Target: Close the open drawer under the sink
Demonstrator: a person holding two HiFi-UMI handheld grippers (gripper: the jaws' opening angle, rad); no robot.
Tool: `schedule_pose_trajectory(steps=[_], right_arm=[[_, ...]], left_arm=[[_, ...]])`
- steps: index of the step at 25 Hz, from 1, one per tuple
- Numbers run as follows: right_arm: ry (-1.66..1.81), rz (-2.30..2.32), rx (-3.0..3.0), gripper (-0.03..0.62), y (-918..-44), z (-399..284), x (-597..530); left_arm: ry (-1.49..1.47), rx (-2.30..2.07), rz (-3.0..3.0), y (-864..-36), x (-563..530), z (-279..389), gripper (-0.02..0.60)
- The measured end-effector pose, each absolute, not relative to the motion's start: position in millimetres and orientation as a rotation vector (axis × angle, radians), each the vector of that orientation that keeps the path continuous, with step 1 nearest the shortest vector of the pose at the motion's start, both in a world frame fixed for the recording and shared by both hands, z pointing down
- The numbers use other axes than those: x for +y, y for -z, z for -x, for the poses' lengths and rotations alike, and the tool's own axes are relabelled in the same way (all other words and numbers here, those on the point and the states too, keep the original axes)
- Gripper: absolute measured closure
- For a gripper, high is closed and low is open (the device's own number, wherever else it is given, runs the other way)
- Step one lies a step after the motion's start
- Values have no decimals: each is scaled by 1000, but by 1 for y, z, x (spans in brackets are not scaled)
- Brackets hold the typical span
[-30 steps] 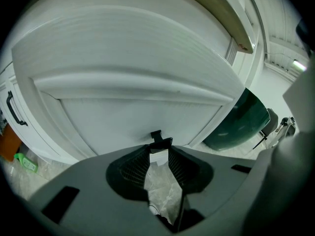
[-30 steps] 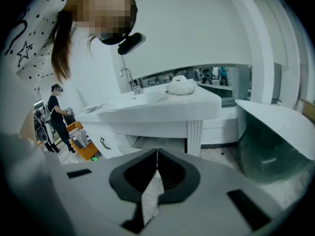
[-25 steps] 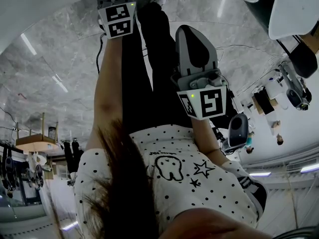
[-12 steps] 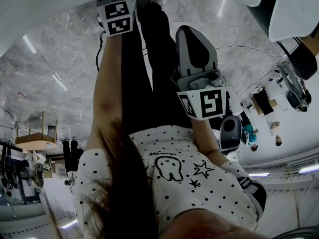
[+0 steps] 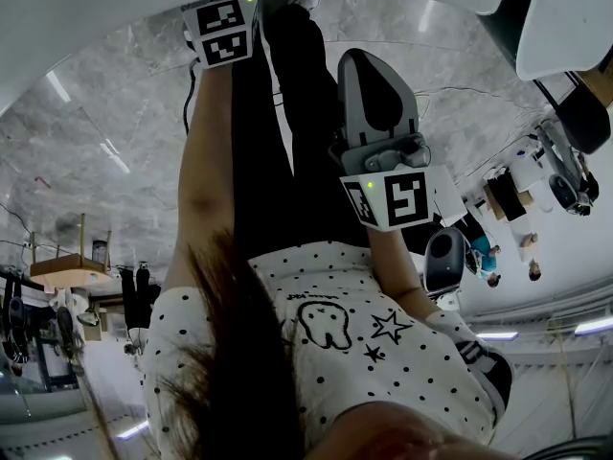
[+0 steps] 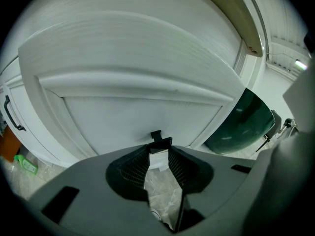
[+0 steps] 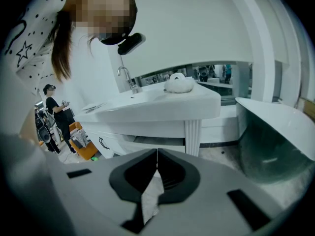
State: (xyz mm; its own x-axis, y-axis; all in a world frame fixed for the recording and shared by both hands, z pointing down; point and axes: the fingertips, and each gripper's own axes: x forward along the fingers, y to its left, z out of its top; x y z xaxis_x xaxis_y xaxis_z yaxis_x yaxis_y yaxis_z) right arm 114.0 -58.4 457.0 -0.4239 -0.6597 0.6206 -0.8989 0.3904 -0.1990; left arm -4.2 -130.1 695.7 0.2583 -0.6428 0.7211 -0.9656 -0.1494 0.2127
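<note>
In the left gripper view the white drawer front (image 6: 123, 107) fills the frame, very close. Its small black handle (image 6: 157, 137) sits right at the tips of my left gripper (image 6: 160, 149), whose jaws are closed in on it with a narrow gap behind. The head view shows only that gripper's marker cube (image 5: 223, 30) at the top; its jaws are hidden by a white rim. My right gripper (image 7: 157, 154) is shut on nothing and held back in the air, grey body (image 5: 375, 103) in the head view. It looks toward the white sink counter (image 7: 147, 104).
A dark green bin (image 6: 241, 124) stands right of the drawer. A cabinet door with a black handle (image 6: 11, 114) is to the left. A faucet (image 7: 125, 77) stands on the counter. My legs (image 5: 287, 142) stretch along the marble floor (image 5: 105, 151).
The left gripper's marker cube has crept a little further up in the head view, toward the white rim. The right gripper has stayed put.
</note>
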Motion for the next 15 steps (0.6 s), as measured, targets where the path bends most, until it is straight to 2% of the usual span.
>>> schedule_pose_trajectory(steps=[15], right_arm=[[-726,-1330,-2206,579,-459,-113,-58]], left_arm=[[-616,-1482,-1885,-692,-149,9,463]])
